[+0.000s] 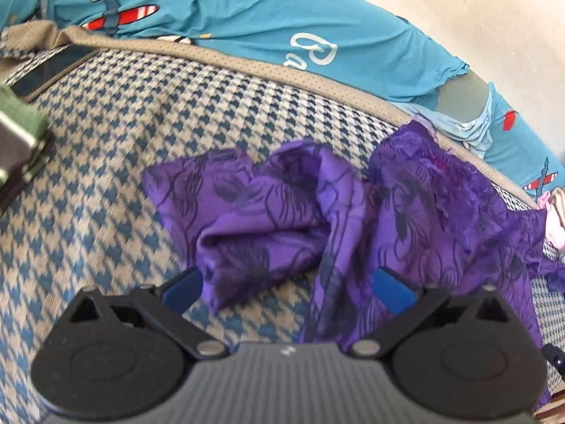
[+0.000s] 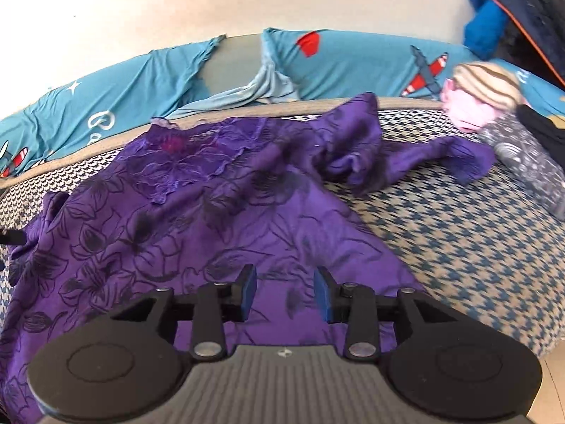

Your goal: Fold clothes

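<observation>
A purple garment [image 1: 289,212] with a dark flower print lies crumpled on a blue-and-beige houndstooth surface [image 1: 106,176]. My left gripper [image 1: 287,284] is open wide, and a bunched fold of the garment sits between its blue pads [image 1: 392,288]; part of the cloth drapes over the right finger. In the right wrist view the garment [image 2: 176,233] spreads flatter, its embroidered neckline [image 2: 183,159] toward the far edge and a sleeve [image 2: 452,155] stretched out to the right. My right gripper [image 2: 286,293] hovers open just above the cloth, nothing pinched.
A teal airplane-print sheet [image 2: 353,63] runs behind the surface. A pile of other clothes [image 2: 494,106], pink, striped and grey, sits at the far right. A blue jacket [image 2: 494,10] hangs above it. A dark flat object [image 1: 46,70] and a green-edged thing [image 1: 21,120] lie at the left.
</observation>
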`<control>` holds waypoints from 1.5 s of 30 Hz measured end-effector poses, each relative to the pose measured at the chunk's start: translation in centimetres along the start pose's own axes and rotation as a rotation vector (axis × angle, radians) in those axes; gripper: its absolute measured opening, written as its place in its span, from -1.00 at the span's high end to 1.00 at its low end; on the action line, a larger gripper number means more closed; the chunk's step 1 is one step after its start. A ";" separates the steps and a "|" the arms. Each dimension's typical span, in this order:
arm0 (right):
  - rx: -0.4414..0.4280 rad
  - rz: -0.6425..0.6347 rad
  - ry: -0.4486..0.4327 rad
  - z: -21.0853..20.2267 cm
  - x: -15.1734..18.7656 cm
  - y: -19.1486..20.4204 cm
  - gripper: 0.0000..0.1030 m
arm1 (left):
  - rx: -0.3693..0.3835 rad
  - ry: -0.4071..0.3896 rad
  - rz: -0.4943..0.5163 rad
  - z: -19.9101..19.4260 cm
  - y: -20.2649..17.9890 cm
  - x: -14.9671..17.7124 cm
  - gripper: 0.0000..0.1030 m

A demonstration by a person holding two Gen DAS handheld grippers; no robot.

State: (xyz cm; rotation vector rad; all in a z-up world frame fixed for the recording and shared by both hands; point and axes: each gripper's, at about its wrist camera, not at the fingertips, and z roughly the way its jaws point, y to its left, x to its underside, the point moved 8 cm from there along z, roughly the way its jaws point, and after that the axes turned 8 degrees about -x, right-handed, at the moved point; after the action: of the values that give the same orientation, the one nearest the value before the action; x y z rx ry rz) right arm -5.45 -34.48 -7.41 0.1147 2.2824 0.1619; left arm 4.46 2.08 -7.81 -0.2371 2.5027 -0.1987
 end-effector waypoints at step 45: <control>-0.246 -0.035 0.039 11.5 -5.6 10.0 0.30 | 0.221 0.227 -0.164 7.6 -3.5 -7.9 0.20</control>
State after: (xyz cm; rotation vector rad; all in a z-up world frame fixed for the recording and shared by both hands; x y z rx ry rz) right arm 7.15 -24.49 -9.19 -0.0569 2.2815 0.4273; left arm 15.72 -0.31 -8.77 -0.3447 2.6572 -0.5954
